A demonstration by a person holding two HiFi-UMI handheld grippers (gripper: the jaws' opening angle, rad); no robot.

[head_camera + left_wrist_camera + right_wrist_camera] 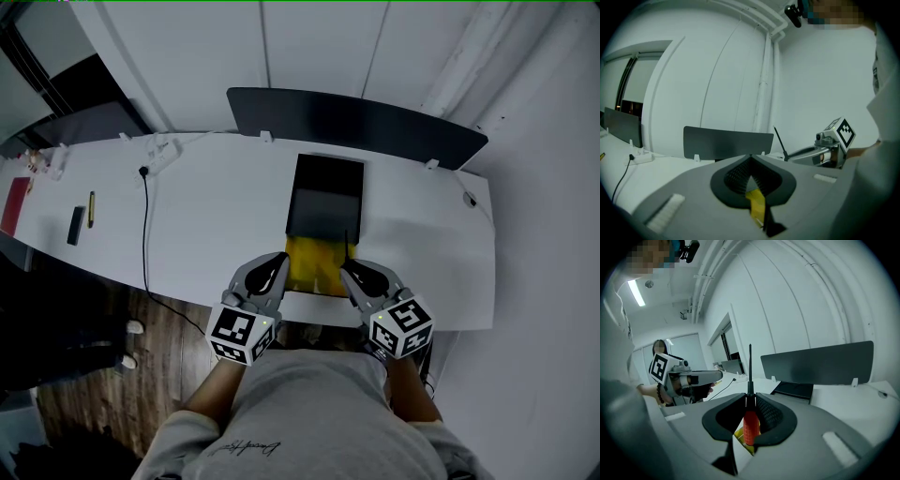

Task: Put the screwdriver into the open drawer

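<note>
the red-handled screwdriver with a thin black shaft stands upright at lower centre of the right gripper view, clamped in the right gripper, beside the open yellow-floored black drawer on the white desk. the left gripper, bottom centre, is closed on nothing.

Screwdriver: red ribbed handle, black collar, thin dark shaft. It's clamped at the handle in the right gripper, with the shaft sticking out past the jaw tips, angled up and away from the person. It's held over the right edge of the open drawer. The drawer is yellow inside and pulled out toward the person from a black unit on the table.
</note>
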